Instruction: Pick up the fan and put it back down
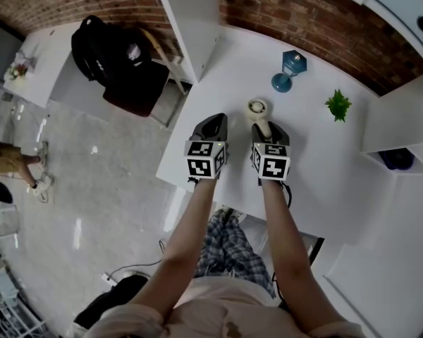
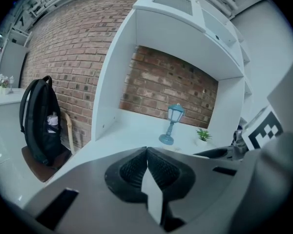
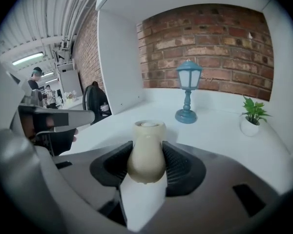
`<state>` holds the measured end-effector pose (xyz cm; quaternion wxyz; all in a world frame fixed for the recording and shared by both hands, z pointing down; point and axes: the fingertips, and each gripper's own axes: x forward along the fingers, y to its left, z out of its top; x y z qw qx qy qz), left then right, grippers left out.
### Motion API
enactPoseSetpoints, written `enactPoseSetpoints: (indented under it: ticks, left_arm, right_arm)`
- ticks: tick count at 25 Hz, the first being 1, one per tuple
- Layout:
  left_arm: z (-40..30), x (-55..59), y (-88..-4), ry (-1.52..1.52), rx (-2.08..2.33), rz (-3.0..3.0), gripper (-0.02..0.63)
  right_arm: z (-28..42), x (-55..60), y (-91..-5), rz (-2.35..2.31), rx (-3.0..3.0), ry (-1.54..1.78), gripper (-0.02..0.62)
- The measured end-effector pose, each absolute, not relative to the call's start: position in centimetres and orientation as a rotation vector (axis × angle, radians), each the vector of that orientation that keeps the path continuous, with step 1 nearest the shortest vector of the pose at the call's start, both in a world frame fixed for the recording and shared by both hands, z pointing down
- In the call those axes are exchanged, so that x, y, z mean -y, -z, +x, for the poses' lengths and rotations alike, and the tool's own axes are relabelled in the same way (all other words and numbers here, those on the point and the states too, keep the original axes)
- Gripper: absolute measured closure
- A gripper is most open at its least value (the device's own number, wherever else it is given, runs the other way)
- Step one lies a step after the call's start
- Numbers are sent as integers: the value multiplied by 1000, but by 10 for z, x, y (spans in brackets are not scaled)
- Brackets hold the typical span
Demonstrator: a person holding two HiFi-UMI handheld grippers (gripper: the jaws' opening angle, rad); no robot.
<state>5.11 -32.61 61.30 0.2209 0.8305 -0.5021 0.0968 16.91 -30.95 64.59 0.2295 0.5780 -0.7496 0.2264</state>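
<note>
Cream fan [image 3: 145, 155] standing roughly upright between the jaws of the right gripper [image 1: 265, 127]. The ribbed pads are pressing on its rounded body from both sides at a part-way opening. The narrower capped end is pointing upward, so the long axis is crossing the line of the jaws rather than running along it. The fan is hanging over the near middle of the white worktop [image 1: 324, 189], and no view is showing whether its lower end is touching the surface. The left gripper [image 2: 146, 165] is lying just beside the right one, on its left and level with it, its jaws pressed together on nothing and taking no part in the hold. Farther back, a blue lantern lamp [image 1: 290, 67] and a small potted plant [image 1: 338, 105] are standing well apart from the fan. By judgement, the put-down is turning on the space directly beneath the fan. The right hand is the one carrying it, and the base should be meeting the worktop squarely before the jaws part, otherwise the tall body is risking a topple.
</note>
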Motion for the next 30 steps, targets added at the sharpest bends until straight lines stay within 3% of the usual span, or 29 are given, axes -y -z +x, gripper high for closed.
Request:
enactPoseSetpoints:
  ticks: [12,15,20,30]
  left_arm:
    - [49,321,-615,-277,1384,2292,578]
    - [50,320,-615,-276,1383,2294,578]
    - [49,316,-614,-278,1386,2292,578]
    - [47,312,-602,-274,1397,2310,578]
  right_arm:
    - [169,299,-667,1465,1987,-728,381]
    - [165,298,-667,1427,2006,-737,323]
    - [170,297,-657,1460,2026,-731,135]
    - [183,292,-630,1535,2083,-743,127]
